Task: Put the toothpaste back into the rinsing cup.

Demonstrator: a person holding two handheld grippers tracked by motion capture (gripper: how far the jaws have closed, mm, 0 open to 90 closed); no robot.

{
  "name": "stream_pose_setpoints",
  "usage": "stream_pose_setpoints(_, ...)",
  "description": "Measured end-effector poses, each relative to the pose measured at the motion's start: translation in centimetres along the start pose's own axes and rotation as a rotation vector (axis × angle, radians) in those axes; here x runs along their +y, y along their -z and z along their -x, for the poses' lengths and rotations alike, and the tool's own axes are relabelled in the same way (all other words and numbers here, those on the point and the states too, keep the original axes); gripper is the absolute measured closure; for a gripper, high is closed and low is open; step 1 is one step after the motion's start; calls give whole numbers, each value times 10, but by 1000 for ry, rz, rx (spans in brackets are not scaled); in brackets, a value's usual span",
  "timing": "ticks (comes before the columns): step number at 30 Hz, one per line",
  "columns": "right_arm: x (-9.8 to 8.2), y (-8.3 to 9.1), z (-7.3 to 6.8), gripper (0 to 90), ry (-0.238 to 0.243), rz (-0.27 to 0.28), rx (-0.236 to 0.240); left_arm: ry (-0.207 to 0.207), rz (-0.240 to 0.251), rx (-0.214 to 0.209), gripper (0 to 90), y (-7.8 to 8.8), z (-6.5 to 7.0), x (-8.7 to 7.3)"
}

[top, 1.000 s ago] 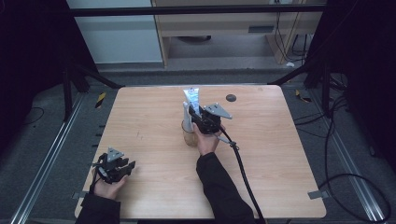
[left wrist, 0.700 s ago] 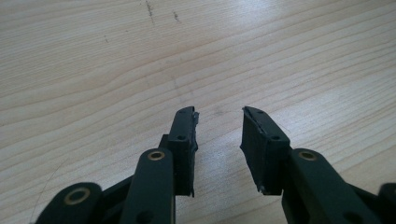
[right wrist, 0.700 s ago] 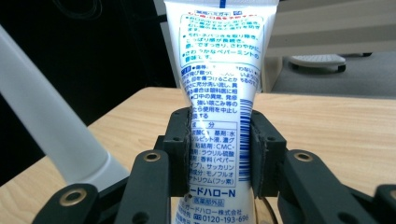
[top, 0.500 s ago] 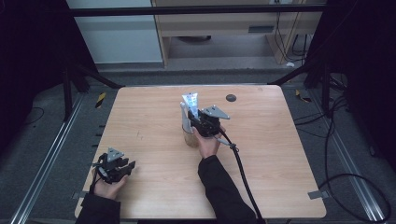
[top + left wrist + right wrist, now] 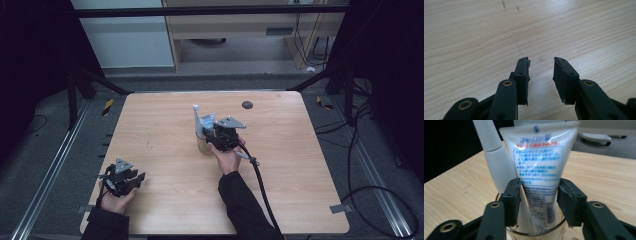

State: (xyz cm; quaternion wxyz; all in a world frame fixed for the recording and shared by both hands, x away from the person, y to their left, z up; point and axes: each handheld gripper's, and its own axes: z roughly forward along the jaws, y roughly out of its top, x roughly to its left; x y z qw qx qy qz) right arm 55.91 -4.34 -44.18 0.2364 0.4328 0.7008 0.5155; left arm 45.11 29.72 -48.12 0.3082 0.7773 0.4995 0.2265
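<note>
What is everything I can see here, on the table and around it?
Clear glass cup: one, see-through, mid-table, standing upright.
White toothpaste tube with blue print: one, standing in the cup, between the right gripper's jaws.
White plastic handle: one, leaning in the cup beside the tube.
Small dark round disc: one, near the table's far edge.
Light wooden table: one, pale wood.
Left gripper: black, jaws apart over bare wood, near the table's front left corner.
Right gripper: black, at the cup; grip on the tube unclear.
Hands: two, dark sleeves.
</note>
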Motion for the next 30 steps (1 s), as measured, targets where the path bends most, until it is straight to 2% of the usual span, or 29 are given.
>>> stream_pose_setpoints(3,8,11,-1,568,4,32,4,1,-1,0,642,0,0,0)
stream_pose_setpoints(7,14,26,1,550,9,11,-12,-2,2,0,641,1,1,0)
stream_pose_setpoints(10,10,38,7,508,-1,-20,-17,0,0,0,640,0,0,0)
stream_pose_setpoints(14,-1,57,22,417,-10,-69,-8,-1,-3,-1,639,0,0,-1)
stream_pose_setpoints(18,-10,79,40,282,47,-121,-35,-1,-8,-2,635,-1,0,-2)
stream_pose_setpoints(21,-19,95,53,214,78,-166,-25,-3,-12,-2,617,-2,0,-2)
stream_pose_setpoints(25,-37,117,68,178,85,-212,-23,-4,-13,-8,579,-3,0,-3)
stream_pose_setpoints(30,-59,137,85,171,50,-218,-54,-12,-12,-13,540,-3,0,-3)
